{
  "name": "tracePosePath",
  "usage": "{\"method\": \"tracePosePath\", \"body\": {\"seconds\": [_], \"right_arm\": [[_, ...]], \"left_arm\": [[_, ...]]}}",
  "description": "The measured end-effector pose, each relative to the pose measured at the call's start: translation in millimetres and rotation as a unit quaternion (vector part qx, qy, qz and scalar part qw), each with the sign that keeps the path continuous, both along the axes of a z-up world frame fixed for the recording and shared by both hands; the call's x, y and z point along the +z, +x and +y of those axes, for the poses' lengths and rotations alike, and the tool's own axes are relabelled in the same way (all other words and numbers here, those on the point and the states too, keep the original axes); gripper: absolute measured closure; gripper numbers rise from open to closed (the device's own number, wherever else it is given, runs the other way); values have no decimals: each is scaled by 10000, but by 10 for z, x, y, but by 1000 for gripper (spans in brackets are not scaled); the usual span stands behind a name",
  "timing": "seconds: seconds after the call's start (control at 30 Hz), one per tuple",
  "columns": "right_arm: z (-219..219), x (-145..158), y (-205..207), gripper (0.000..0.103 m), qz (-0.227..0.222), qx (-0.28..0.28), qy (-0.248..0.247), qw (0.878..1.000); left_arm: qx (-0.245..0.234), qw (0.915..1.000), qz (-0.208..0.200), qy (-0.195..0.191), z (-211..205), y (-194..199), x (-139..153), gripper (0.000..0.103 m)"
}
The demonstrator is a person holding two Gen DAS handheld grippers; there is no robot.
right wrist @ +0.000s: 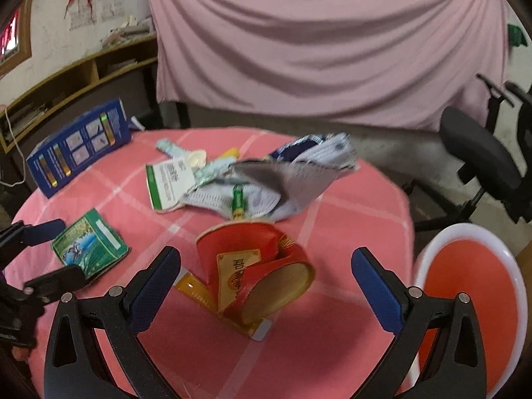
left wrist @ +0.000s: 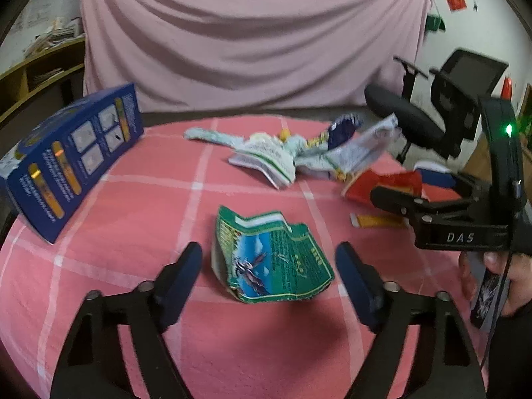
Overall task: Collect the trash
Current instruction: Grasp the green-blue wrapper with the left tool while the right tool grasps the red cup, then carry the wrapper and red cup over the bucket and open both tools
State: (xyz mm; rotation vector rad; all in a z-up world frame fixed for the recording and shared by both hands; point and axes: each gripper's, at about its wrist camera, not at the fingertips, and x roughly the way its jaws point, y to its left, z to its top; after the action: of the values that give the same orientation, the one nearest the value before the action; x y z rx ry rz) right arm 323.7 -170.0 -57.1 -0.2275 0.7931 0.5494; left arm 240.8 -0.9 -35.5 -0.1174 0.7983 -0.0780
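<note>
A crushed green carton (left wrist: 271, 259) lies on the pink checked tablecloth (left wrist: 133, 199) between the open fingers of my left gripper (left wrist: 269, 266); it also shows in the right wrist view (right wrist: 89, 244). A flattened red and gold carton (right wrist: 256, 266) lies between the open fingers of my right gripper (right wrist: 266, 276); it shows in the left wrist view (left wrist: 382, 186) too. A heap of crumpled white, grey and blue wrappers (right wrist: 252, 179) lies further back, seen also in the left wrist view (left wrist: 299, 153). Both grippers are empty.
A blue box (left wrist: 69, 159) stands at the table's left edge, seen also from the right (right wrist: 79, 146). A red and white bin (right wrist: 468, 296) stands by the table's right edge. A black office chair (right wrist: 482, 159) is behind it. A pink cloth (right wrist: 316, 40) hangs behind.
</note>
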Motion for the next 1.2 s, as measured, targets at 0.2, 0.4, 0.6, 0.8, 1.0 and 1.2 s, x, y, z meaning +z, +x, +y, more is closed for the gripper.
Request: {"method": "tracePosePath", "body": {"seconds": [0.2, 0.4, 0.6, 0.8, 1.0, 1.2], "right_arm": [[73, -87, 43, 14, 247, 90, -246, 9994], [168, -126, -12, 26, 189, 210, -543, 9981], [145, -74, -77, 35, -29, 152, -522, 9985], [79, 14, -142, 37, -246, 57, -284, 9993], [-37, 159, -262, 37, -603, -55, 195, 9980], [-304, 349, -468, 37, -1177, -275, 957, 9880]], "left_arm": [[-29, 9999, 81, 90, 5, 25, -28, 43], [-46, 10000, 15, -14, 52, -12, -30, 58], [-79, 9999, -99, -101, 67, -45, -17, 69], [-34, 9995, -251, -201, 102, -105, 12, 81], [-221, 9991, -344, 112, -42, -201, 22, 101], [-307, 9927, -1011, 579, -274, -426, 180, 102]]}}
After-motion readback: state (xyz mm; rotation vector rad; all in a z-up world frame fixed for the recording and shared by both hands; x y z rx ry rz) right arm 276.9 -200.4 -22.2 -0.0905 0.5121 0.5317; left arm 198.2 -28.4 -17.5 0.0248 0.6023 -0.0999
